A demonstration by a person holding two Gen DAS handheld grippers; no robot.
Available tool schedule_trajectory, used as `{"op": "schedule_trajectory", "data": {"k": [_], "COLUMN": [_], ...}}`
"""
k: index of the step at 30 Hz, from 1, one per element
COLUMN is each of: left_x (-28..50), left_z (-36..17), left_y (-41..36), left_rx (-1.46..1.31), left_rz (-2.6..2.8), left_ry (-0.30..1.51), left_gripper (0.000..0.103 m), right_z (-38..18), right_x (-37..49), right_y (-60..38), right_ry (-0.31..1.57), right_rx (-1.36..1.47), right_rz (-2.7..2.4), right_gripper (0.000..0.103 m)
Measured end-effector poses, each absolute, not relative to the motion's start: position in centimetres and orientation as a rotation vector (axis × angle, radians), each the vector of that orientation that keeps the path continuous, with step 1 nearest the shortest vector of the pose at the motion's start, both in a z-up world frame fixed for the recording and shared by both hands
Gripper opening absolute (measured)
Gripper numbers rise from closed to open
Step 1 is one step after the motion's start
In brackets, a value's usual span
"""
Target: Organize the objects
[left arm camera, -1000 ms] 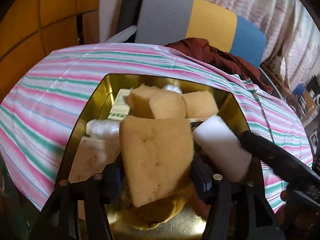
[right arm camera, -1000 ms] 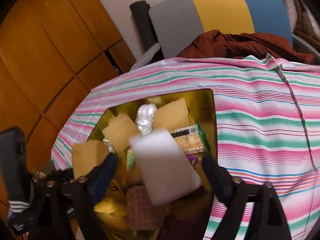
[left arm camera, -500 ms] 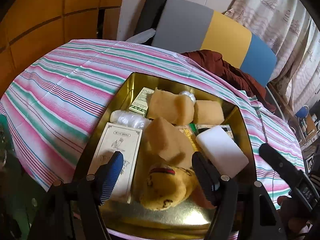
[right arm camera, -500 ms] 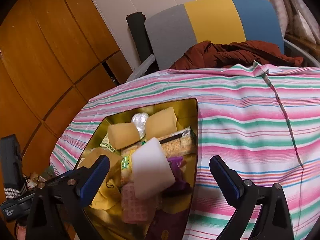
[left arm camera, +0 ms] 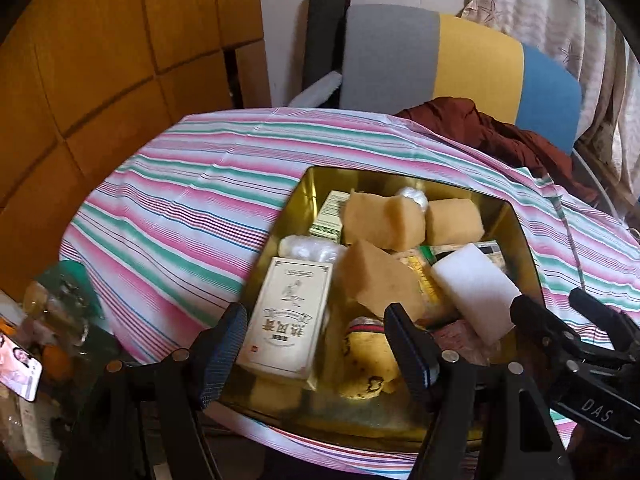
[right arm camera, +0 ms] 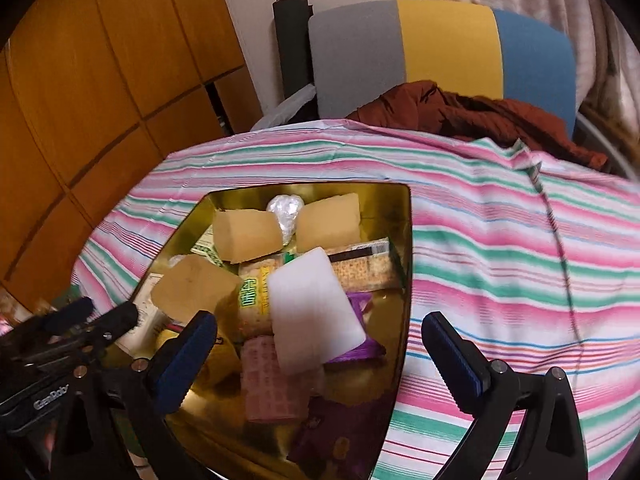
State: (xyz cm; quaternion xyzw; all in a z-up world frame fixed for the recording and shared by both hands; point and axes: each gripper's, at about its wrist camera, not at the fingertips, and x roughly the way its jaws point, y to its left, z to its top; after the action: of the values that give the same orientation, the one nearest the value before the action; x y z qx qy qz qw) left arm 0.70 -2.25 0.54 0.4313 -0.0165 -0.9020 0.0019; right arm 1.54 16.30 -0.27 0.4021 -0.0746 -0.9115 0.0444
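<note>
Gold tin [left arm camera: 524,240] on striped cloth [left arm camera: 192,208], packed full. White sponge [right arm camera: 312,308] lies ahead of the right gripper [right arm camera: 320,344], long axis along the reach; jaws just widened, empty. Tan sponge [left arm camera: 380,280] lies ahead of the left gripper [left arm camera: 316,336], also wide and empty.

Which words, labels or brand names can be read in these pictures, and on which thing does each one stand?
"DAS": on the right gripper, seen from the left wrist.
"GenRobo", cut off: on the left gripper, seen from the right wrist.
Large Chinese characters on the cream box in the gold tin: visible, upside down, not surely readable.
Print on the cracker packet and green-white carton: too blurred.
</note>
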Motion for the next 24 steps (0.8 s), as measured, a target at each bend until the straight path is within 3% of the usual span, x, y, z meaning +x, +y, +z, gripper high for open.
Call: {"op": "schedule_trajectory", "data": {"k": [11, 24], "left_x": [1.3, 1.9], "left_z": [1.2, 1.8], "left_y": [-3.1, -1.9], "left_rx": [1.326, 1.328], "left_rz": [-2.790, -2.782], "left_ry": [-0.018, -0.105], "left_gripper": [0.072, 0.072], "right_z": [1.1, 1.5], "right_x": [1.2, 1.2], "right_y": [15.4, 14.1], "right_ry": [-0.169, -0.039], "right_rx": [1.286, 1.295], "right_rz": [-2.858, -2.896], "right_gripper": [0.103, 0.103]}}
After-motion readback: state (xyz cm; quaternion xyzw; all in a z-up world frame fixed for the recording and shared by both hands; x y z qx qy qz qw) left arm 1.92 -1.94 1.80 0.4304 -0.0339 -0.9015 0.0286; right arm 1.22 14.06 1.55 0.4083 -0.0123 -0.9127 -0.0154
